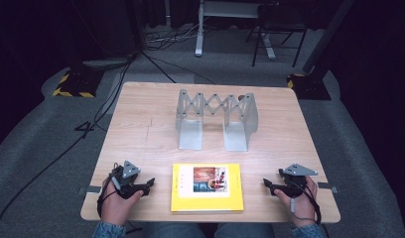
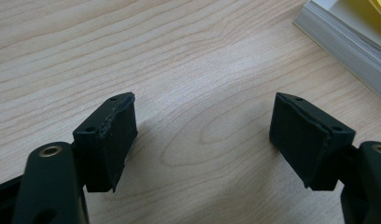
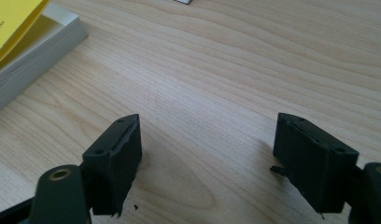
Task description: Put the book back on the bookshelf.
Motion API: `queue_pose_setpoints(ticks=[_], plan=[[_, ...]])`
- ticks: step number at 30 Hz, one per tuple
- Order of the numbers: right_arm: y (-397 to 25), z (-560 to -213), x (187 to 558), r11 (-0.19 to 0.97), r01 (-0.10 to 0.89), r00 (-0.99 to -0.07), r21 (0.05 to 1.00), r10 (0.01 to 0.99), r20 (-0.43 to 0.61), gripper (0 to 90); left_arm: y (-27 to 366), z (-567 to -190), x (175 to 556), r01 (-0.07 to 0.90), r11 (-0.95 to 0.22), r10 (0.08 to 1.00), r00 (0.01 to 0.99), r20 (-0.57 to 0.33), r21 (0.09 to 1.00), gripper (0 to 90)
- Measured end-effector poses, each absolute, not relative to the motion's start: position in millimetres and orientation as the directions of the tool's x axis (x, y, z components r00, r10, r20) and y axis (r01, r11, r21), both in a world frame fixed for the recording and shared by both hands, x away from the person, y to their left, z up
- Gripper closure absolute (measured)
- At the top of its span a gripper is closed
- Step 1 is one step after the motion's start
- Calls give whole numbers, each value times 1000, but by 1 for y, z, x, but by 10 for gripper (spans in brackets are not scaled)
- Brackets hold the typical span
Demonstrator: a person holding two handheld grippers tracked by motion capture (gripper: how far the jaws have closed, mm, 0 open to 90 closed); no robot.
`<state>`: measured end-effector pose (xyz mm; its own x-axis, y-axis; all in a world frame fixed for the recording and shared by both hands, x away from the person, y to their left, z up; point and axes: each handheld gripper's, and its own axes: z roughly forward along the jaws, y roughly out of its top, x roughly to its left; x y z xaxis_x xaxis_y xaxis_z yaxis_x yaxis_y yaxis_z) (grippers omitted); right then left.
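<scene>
Yellow book (image 1: 207, 187) lies flat, closed, near the front edge of the wooden table (image 1: 141, 134), roughly centred. Cover up, with a colour picture panel in the upper middle, spine side at left. Edges square to the table. Thick grey-white page block visible from the side in both gripper views (image 2: 347, 42) (image 3: 34, 46).

Metal expandable book rack (image 1: 215, 119) stands upright behind the book, well apart from it: scissor-lattice back, two flat grey base plates pointing toward the book, nothing in it.
</scene>
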<state>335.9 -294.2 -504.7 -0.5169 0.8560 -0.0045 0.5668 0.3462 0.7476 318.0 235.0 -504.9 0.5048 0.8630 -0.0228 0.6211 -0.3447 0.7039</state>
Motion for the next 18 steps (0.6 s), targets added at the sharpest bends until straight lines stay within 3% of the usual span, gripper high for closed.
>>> queue_pose_setpoints(ticks=[14, 18], plan=[[-292, -504, 333, 354, 554, -534, 754, 846, -5, 325, 236, -491, 317, 659, -298, 864, 493, -98, 691, 271], [-290, -502, 328, 356, 555, -543, 752, 840, 3, 398, 230, -482, 315, 653, -286, 856, 503, -120, 701, 278]])
